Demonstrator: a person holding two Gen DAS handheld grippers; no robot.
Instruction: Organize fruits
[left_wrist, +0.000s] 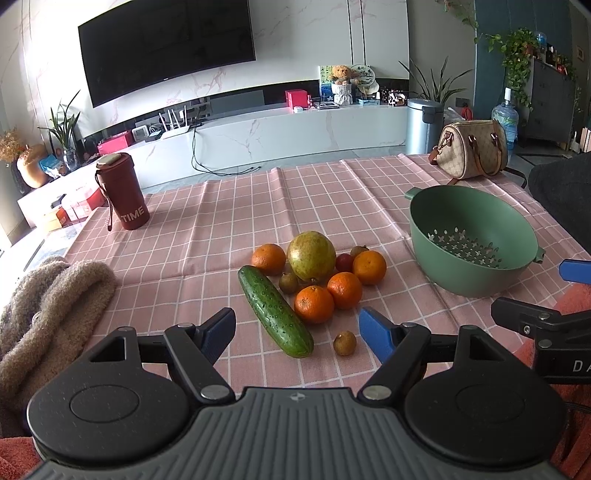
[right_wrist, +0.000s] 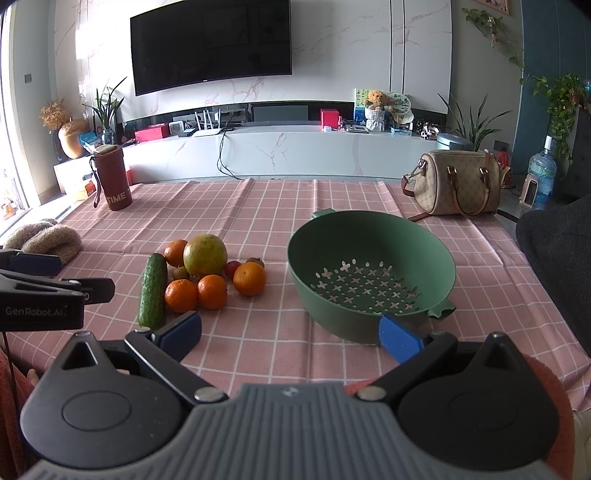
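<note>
Your left claw (left_wrist: 297, 332) and right claw (right_wrist: 291, 332) both stand apart, holding nothing. The fruit pile (left_wrist: 317, 280) lies on the desk left of the colander (left_wrist: 472, 240), which is empty. Risk: nudging the cucumber (left_wrist: 275, 312) could set the oranges (left_wrist: 314, 304) rolling toward the desk edge.
</note>
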